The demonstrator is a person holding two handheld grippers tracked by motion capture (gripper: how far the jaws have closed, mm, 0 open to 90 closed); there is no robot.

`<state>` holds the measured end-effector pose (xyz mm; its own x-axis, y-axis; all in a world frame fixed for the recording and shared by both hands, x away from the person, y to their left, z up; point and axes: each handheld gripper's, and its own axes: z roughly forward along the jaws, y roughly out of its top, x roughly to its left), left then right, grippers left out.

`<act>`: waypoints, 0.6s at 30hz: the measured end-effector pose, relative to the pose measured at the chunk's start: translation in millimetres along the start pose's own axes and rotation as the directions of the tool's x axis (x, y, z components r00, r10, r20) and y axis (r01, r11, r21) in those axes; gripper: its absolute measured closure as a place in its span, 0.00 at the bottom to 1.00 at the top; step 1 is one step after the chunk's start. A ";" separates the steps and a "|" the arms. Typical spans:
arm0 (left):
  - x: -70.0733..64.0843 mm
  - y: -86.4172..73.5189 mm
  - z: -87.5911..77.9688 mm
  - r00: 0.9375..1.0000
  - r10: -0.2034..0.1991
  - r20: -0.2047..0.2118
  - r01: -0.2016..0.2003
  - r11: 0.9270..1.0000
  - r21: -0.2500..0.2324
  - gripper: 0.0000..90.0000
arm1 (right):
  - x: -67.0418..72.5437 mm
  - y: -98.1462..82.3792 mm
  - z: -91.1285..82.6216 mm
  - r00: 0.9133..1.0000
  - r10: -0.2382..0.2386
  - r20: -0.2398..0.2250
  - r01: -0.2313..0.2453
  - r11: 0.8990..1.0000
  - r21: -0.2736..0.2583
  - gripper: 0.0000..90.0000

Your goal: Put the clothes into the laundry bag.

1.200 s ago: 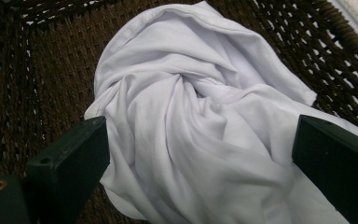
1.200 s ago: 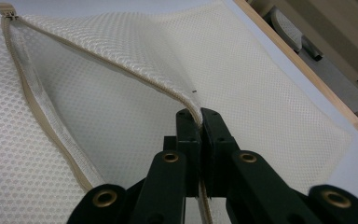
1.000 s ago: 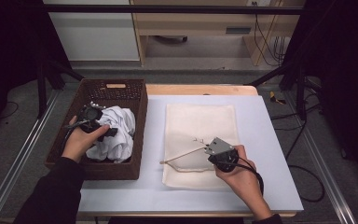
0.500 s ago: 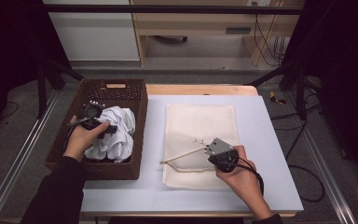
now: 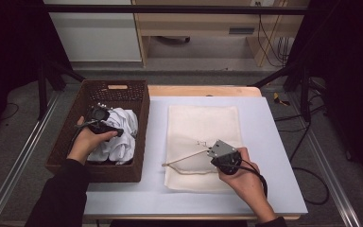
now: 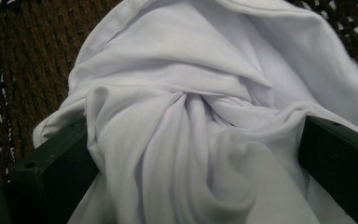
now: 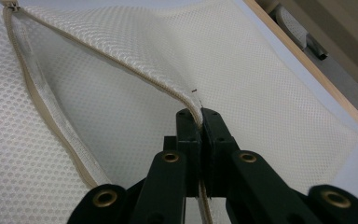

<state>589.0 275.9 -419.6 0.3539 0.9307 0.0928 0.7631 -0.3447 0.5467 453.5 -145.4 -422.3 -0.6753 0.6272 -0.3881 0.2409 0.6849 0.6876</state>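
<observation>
A crumpled white cloth (image 5: 121,138) (image 6: 182,70) lies in the brown wicker basket (image 5: 142,142) (image 6: 14,60) at the table's left. My left gripper (image 5: 115,128) (image 6: 191,163) reaches into the basket, its jaws standing wide with bunched folds of the cloth between them. A cream mesh laundry bag (image 5: 203,125) (image 7: 270,70) lies flat mid-table with its zipper (image 7: 25,88) undone. My right gripper (image 5: 208,152) (image 7: 200,116) is shut on the upper zipper edge and holds it raised, so the bag's mouth gapes toward the left.
The bag rests on a pale blue-grey table top (image 5: 274,142) with a wooden strip (image 5: 203,91) along its far edge. Metal rails run down both sides. Cables (image 5: 312,179) lie on the floor at the right.
My left gripper has shifted slightly over the cloth inside the basket. The right gripper and the lifted bag edge have stayed where they were.
</observation>
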 end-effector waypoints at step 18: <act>-3.7 0.7 4.0 1.000 0.020 0.000 -0.020 0.999 0.044 0.24 | -0.2 0.4 -1.2 1.000 -0.005 -0.005 0.005 1.000 -0.005 0.97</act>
<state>590.4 271.7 -422.9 0.3691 0.9237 0.1032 0.7788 -0.3680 0.5080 452.9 -145.7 -421.2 -0.6798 0.6220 -0.3886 0.2343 0.6862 0.6886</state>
